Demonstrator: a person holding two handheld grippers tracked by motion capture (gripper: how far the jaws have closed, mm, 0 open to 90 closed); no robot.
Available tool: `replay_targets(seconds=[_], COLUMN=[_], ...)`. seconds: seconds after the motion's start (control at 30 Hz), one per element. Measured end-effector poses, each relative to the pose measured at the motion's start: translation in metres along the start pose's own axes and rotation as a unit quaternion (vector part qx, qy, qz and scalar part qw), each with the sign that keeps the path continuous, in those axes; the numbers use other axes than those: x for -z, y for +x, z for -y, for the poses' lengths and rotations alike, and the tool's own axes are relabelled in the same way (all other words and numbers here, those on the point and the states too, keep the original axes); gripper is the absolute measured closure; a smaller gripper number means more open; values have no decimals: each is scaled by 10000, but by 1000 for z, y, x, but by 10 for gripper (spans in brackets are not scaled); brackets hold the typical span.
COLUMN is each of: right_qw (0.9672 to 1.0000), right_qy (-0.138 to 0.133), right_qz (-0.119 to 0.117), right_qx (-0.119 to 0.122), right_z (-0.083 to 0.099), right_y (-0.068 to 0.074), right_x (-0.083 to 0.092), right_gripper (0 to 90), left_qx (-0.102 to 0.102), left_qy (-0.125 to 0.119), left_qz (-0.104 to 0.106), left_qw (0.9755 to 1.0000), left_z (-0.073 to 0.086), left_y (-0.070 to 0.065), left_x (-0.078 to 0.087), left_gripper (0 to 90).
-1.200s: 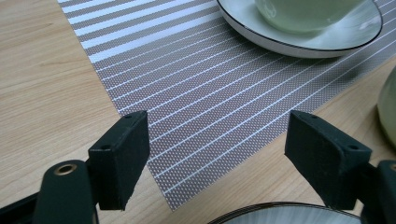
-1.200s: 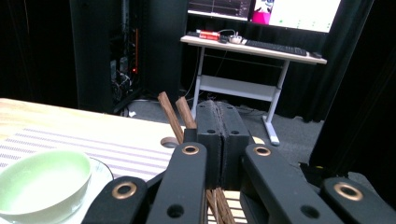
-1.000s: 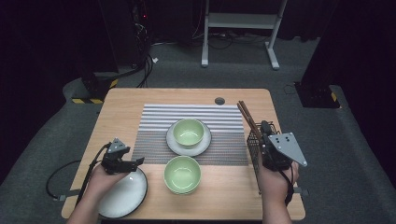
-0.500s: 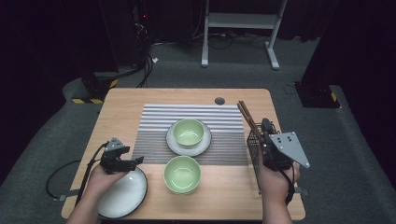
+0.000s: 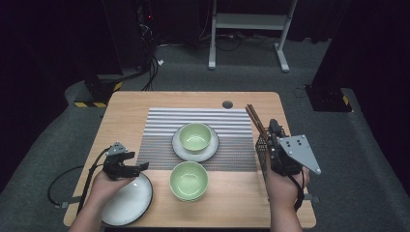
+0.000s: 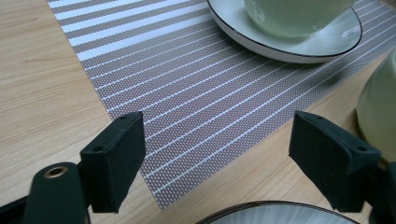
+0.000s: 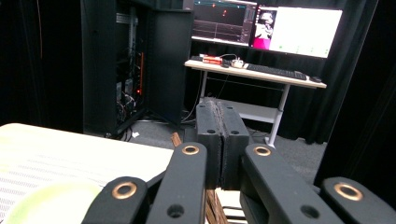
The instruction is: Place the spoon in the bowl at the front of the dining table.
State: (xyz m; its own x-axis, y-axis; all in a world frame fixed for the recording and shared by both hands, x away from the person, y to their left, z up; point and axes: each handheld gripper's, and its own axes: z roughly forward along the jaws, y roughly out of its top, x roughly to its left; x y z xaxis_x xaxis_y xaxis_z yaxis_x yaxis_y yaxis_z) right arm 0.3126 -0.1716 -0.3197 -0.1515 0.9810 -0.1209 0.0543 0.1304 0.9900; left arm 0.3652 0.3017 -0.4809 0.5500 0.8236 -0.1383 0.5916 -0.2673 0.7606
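A green bowl [image 5: 195,136] [image 6: 299,11] stands on a white saucer [image 5: 210,151] [image 6: 299,46] in the middle of a striped placemat [image 5: 159,140] [image 6: 196,84]. A second green bowl [image 5: 188,180] [image 6: 378,112] sits on bare wood in front of it. My left gripper [image 5: 138,162] [image 6: 215,135] hovers open over the far rim of a white plate [image 5: 126,199] [image 6: 280,213], with nothing between its jaws. My right gripper [image 5: 273,126] [image 7: 219,109] is at the table's right side, its jaws pressed together. Brown chopsticks [image 5: 254,120] [image 7: 214,205] run underneath it; I cannot tell whether they touch.
A dark mesh holder [image 5: 261,149] lies beside my right hand near the table's right edge. A round cable hole [image 5: 227,104] is at the back of the tabletop. Beyond the table are a white desk frame [image 5: 251,21], monitors [image 7: 289,30] and floor cables [image 5: 150,67].
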Motion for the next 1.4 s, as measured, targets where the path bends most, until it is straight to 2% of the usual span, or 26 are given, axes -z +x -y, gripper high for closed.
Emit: replay_targets(seconds=[0.07,0.37,0.57,0.8,1.4], right_qw=[10000,9999,9999,9997,9981], right_qy=[-13,-85,-108,-123,-26], right_qz=[-15,-65,-125,-215,-617], right_qx=[-9,-3,14,-12,47], right_z=[-1,-4,-6,-6,6], right_y=[1,5,10,16,51], right_x=[0,1,-1,-4,-22], right_gripper=[891,891,891,891,891], left_qx=[30,23,-63,-14,-2], left_qy=[-19,-60,-2,19,-9], left_qz=[77,53,77,100,122], left_qw=[10000,10000,10000,9999,9999], left_z=[0,0,1,1,1], left_y=[0,1,0,0,2], left_x=[0,2,0,0,1], left_gripper=[175,222,245,248,269])
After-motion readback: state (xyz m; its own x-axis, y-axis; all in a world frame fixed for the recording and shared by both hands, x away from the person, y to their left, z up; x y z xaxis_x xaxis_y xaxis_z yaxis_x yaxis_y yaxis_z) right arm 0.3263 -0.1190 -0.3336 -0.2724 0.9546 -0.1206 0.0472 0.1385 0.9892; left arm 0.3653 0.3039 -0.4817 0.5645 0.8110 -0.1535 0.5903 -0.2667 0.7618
